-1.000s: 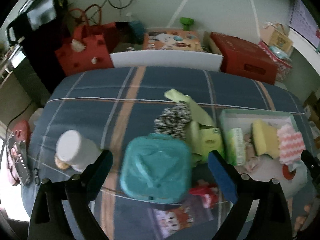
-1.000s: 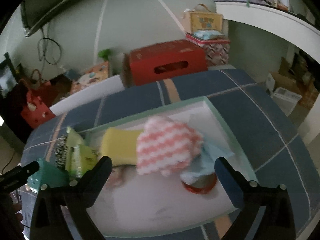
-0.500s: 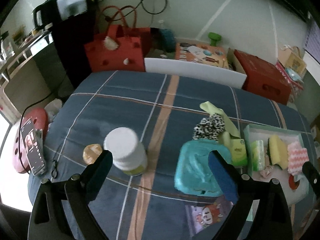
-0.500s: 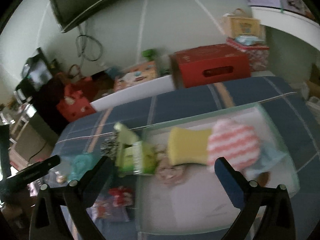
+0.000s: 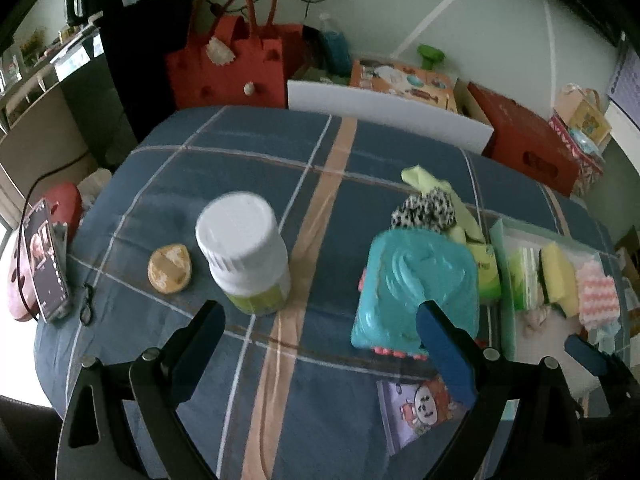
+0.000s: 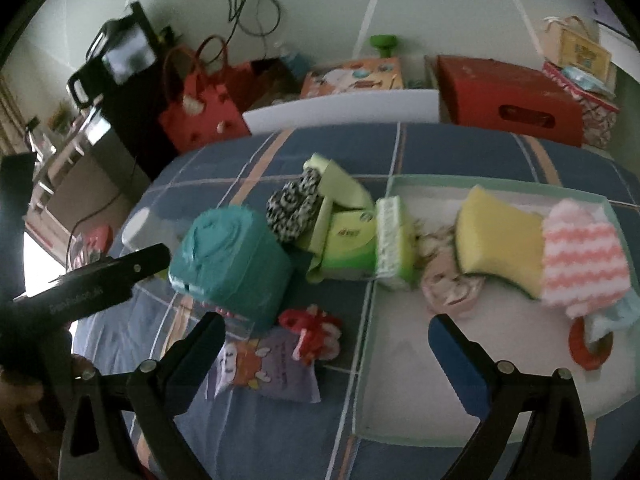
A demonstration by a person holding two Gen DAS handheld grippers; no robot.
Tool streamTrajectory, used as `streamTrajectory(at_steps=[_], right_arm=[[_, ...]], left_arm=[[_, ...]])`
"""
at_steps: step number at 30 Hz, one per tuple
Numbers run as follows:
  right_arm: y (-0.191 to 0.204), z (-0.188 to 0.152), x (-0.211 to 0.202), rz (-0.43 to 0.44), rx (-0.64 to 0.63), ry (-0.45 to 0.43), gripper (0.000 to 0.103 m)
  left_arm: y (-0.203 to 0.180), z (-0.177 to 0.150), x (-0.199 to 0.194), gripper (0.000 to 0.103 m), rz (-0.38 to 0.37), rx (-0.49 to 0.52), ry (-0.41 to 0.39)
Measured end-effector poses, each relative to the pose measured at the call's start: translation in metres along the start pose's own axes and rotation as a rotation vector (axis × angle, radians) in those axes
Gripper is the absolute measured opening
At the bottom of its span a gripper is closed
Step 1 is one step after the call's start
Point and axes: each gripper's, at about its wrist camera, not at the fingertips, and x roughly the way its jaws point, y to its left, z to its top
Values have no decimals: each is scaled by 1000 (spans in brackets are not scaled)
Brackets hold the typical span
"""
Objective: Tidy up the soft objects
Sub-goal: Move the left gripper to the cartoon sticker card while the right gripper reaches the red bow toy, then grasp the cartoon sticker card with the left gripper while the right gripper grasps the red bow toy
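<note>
While both empty, left gripper (image 5: 316, 344) and right gripper (image 6: 326, 350) gape wide; between picks; next: red scrunchie (image 6: 312, 330) at 12 o'clock of right gripper, into tray (image 6: 400, 432).

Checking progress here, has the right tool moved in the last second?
Yes. The right tool swung left, from over the tray toward the red bow.

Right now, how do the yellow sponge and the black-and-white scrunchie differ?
The yellow sponge lies inside the tray; the black-and-white scrunchie sits outside it on the plaid cloth. The sponge is a plain, smooth-sided block, while the scrunchie is a ruffled, spotted ring. The sponge leans against the pink-and-white cloth; the scrunchie rests against green packaging. Both look soft.
</note>
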Motion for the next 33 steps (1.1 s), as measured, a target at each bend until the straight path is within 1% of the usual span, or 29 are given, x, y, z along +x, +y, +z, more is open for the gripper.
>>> streamTrajectory(at_steps=[1, 3, 5, 7, 11, 14, 16, 17, 20, 21, 25, 26, 27, 28, 30, 33], right_arm=[[1, 0, 2, -1, -2, 8, 99], [1, -2, 7, -2, -5, 28, 93], [2, -5, 13, 0, -11, 50, 89], [4, -7, 18, 2, -20, 66, 85], [10, -11, 24, 8, -42, 93, 71], [15, -13, 29, 19, -68, 108, 64], [16, -15, 33, 17, -75, 122, 56], [17, -16, 35, 14, -77, 127, 51], [16, -16, 38, 16, -75, 135, 47], [17, -16, 39, 15, -80, 138, 44], [19, -18, 47, 15, -96, 155, 42], [20, -18, 50, 13, -100, 161, 39], [21, -19, 52, 12, -102, 165, 37], [22, -19, 54, 11, -103, 170, 37], [22, -20, 55, 13, -102, 170, 36], [24, -20, 57, 16, -101, 167, 34]], left_arm=[[-1, -3, 3, 96, -2, 1, 17], [0, -9, 8, 96, -19, -13, 44], [1, -14, 10, 96, -41, -39, 62], [2, -20, 12, 96, -46, -55, 74], [1, -32, 17, 96, -44, -52, 114], [-4, -35, 22, 96, -58, -42, 138], [-7, -35, 24, 96, -68, -34, 145], [-8, -35, 26, 96, -69, -34, 153], [-12, -37, 35, 96, -86, -37, 188], [-12, -38, 37, 96, -103, -46, 200], [-14, -43, 49, 96, -175, -74, 256], [-15, -45, 51, 95, -186, -77, 267], [-17, -46, 53, 93, -198, -83, 280], [-18, -48, 57, 87, -224, -93, 296], [-18, -49, 61, 81, -276, -120, 322], [-17, -51, 65, 75, -316, -147, 340]])
